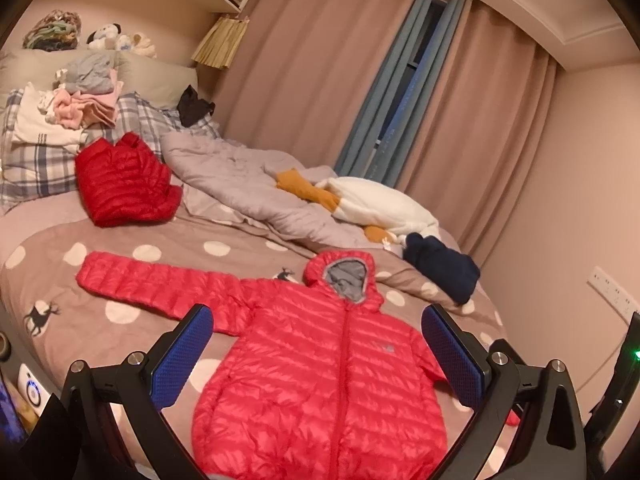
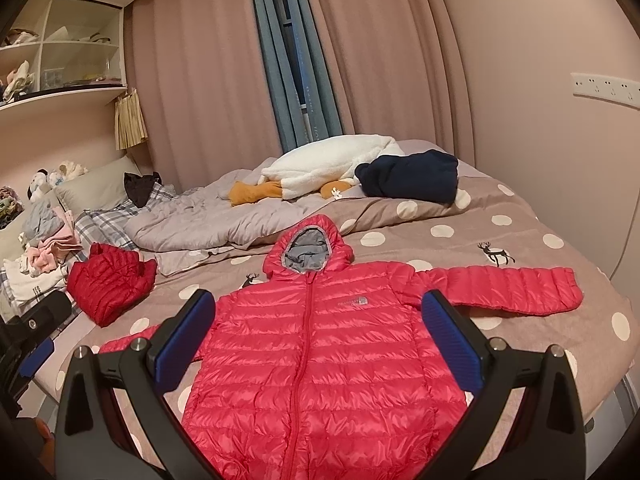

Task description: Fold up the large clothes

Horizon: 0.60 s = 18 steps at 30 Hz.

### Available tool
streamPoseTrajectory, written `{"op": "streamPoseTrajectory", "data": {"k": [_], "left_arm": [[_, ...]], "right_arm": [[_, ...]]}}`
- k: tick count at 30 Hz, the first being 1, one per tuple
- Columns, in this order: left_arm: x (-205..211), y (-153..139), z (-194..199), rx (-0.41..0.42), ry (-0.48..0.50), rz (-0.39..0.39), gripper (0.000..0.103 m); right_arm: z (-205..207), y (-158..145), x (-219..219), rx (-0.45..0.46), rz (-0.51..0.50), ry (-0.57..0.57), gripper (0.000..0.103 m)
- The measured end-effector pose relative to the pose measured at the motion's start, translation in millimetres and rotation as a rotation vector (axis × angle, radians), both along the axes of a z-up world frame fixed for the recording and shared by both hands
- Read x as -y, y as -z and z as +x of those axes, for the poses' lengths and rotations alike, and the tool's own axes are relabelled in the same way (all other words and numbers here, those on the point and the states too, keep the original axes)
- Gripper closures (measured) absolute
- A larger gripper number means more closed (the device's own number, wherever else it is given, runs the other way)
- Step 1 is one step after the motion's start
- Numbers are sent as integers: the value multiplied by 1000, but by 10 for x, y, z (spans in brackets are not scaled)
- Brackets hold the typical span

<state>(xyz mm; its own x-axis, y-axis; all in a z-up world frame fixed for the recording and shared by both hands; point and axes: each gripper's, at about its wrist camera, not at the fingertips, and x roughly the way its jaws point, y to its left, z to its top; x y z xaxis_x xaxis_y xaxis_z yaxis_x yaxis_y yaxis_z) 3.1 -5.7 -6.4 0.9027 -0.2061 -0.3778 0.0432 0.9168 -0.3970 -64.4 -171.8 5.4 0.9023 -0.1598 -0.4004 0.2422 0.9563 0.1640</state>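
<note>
A red hooded puffer jacket (image 1: pixel 320 368) (image 2: pixel 320 360) lies flat and zipped on the polka-dot bedspread (image 1: pixel 132 336) (image 2: pixel 520 240), hood away from me, both sleeves spread out to the sides. My left gripper (image 1: pixel 316 328) hovers above the jacket's chest, open, its blue pads (image 1: pixel 188 356) wide apart with nothing between them. My right gripper (image 2: pixel 320 312) also hangs open over the jacket's chest, empty. The left gripper's body shows at the left edge of the right wrist view (image 2: pixel 36 340).
A second red puffer jacket (image 1: pixel 124 180) (image 2: pixel 112 284) lies folded further up the bed. A grey duvet (image 1: pixel 240 184), a white and orange plush (image 1: pixel 372 204), a dark blue garment (image 1: pixel 444 272) and a clothes pile (image 1: pixel 80 96) by the pillows also lie there. A wall stands at the right.
</note>
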Motion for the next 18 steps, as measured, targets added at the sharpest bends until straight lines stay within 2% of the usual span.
{"op": "streamPoseTrajectory", "data": {"k": [18], "left_arm": [[-26,3,-48,3,-21,1,0]], "right_arm": [[-2,-2,-27,5,0,-20,0]]}}
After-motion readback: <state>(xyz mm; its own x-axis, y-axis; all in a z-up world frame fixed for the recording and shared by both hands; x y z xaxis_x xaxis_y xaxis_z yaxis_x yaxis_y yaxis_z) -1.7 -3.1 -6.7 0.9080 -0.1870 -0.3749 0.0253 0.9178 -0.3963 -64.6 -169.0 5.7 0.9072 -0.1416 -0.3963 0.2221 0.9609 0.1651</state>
